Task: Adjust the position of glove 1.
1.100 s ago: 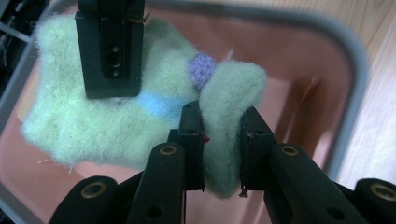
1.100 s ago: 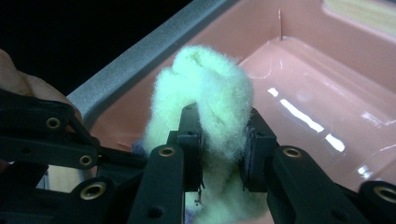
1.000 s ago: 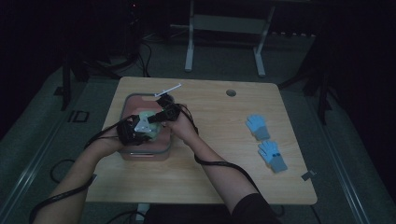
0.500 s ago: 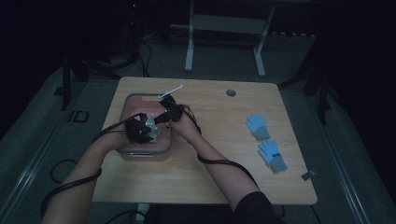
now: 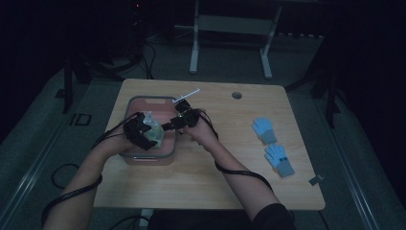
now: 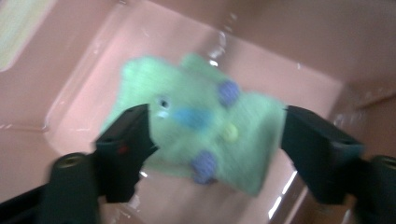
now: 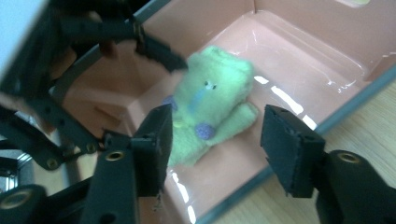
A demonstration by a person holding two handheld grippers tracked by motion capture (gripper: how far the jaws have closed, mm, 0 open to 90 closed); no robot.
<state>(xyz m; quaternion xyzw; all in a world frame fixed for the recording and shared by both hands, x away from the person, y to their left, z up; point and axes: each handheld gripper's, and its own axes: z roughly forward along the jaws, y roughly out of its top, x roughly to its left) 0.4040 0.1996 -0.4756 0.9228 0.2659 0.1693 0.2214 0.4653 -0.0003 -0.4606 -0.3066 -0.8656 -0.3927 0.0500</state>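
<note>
Overhead, the high view shows a pink bin (image 5: 130,155) on the wooden table (image 5: 201,187), toward nine o'clock of its middle; the left gripper (image 5: 139,130) reaches into the bin from its eight o'clock side, the right gripper (image 5: 178,122) from three o'clock, and a pale green toy (image 5: 153,132) sits between them. Two blue gloves (image 5: 273,146) lie well apart at the table's three o'clock.

Along the left gripper's jaws, which stand wide apart, the green plush toy (image 6: 201,126) fills the gap; whether either pad touches it is blurred. It looks soft, light and squashy, with small purple knobs that would slip out of a pinch.

From the right gripper view, its jaws are also spread, empty, hovering over the bin's rim (image 7: 327,116); the toy (image 7: 210,100) lies on the bin's floor, the other gripper's finger (image 7: 159,49) at its eleven o'clock. Judging by its shape, the thick body gives the surest hold, not a limb
</note>
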